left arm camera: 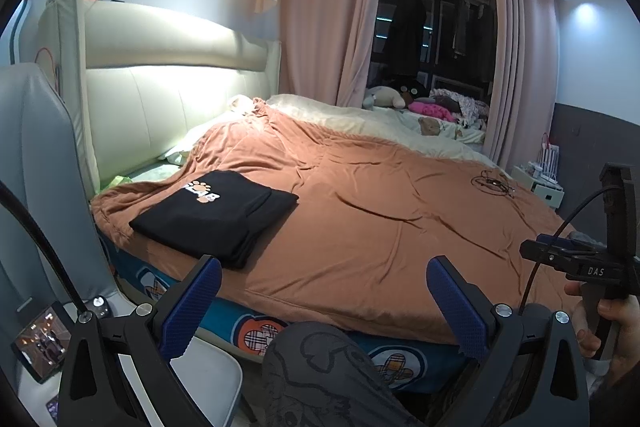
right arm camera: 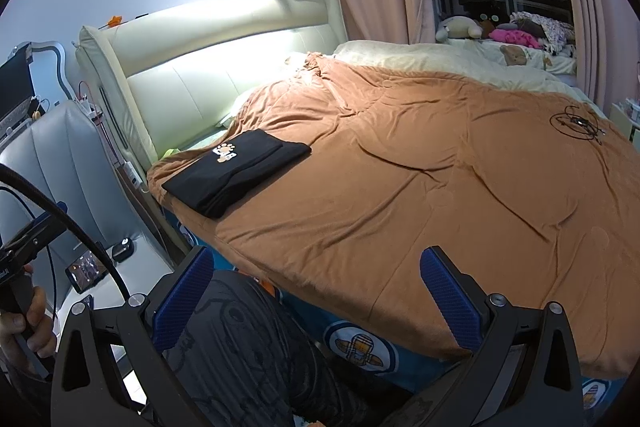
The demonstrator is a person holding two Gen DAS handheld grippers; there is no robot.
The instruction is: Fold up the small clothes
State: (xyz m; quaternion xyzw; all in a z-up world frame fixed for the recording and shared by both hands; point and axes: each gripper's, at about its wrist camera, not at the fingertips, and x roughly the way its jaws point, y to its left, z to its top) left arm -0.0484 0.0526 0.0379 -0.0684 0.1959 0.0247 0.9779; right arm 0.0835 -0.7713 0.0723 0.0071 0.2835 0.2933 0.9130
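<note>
A black folded T-shirt (left arm camera: 216,213) with a white and orange paw print lies flat on the orange-brown blanket (left arm camera: 380,227) near the bed's left front corner. It also shows in the right wrist view (right arm camera: 236,171). My left gripper (left arm camera: 324,307) is open and empty, held back from the bed edge over a patterned grey knee (left arm camera: 320,367). My right gripper (right arm camera: 316,299) is open and empty, also off the bed edge, well short of the shirt. The right gripper's body shows in the left wrist view (left arm camera: 592,263).
A coiled black cable (right arm camera: 576,125) lies on the blanket's far right. A cream headboard (left arm camera: 168,67) stands at the left. A phone (left arm camera: 40,341) and a small case sit on the white bedside surface (right arm camera: 132,267). Plush toys (left arm camera: 400,97) lie by the window.
</note>
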